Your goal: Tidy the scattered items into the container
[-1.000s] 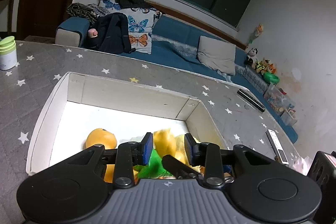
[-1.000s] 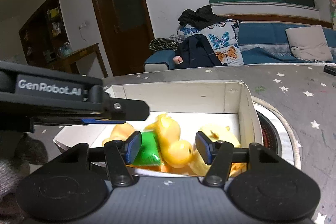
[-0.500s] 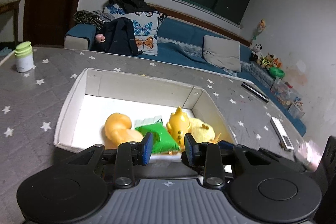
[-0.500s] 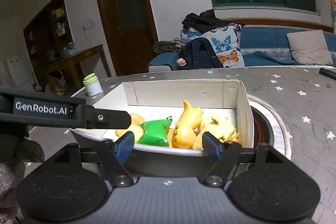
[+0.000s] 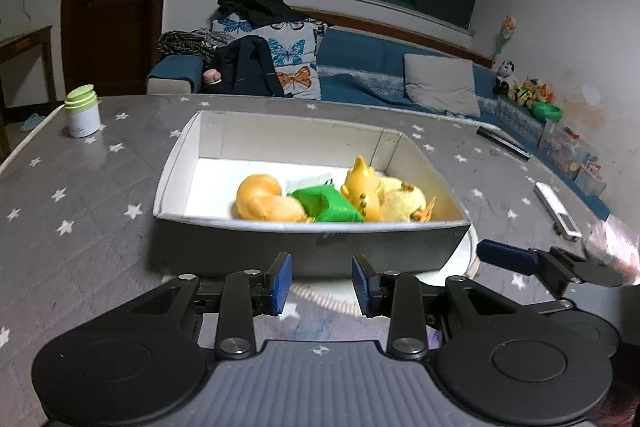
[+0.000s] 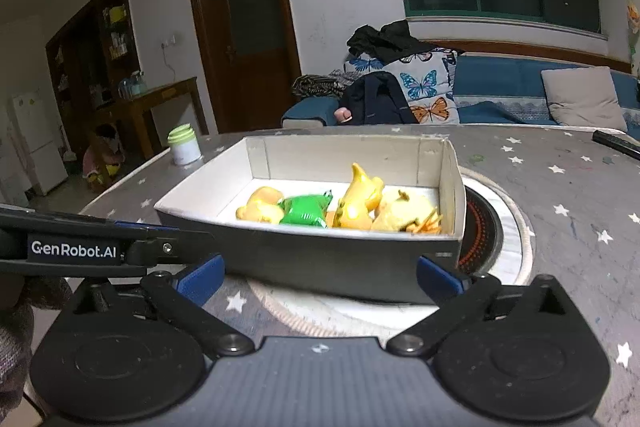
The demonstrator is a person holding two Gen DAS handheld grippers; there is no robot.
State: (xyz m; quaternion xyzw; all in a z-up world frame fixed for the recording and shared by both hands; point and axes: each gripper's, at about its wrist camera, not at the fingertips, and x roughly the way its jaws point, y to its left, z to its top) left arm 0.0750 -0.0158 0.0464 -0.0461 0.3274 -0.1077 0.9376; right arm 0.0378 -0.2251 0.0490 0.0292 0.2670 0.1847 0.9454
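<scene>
A box point(image 5: 312, 251) with white inner walls and a dark outside stands on the star-patterned table; it also shows in the right wrist view point(image 6: 336, 259). In it lie an orange toy point(image 5: 260, 201), a green toy point(image 5: 324, 205), a yellow duck-like figure point(image 5: 360, 187) and a pale yellow plush point(image 5: 402, 201). The same toys show in the right wrist view: green toy point(image 6: 306, 209), yellow figure point(image 6: 358, 197). My left gripper point(image 5: 322, 285) is open and empty, just in front of the box. My right gripper point(image 6: 318, 277) is wide open and empty, in front of the box.
A white jar with a green lid point(image 5: 82, 111) stands at the table's far left. A round stove plate point(image 6: 486, 227) lies under the box's right end. Two remotes point(image 5: 558, 209) point(image 5: 502, 143) lie at the right. A sofa is beyond the table.
Both grippers have drawn back from above the box to in front of it. The right jaws have opened wider. The yellow figure now lies in the box.
</scene>
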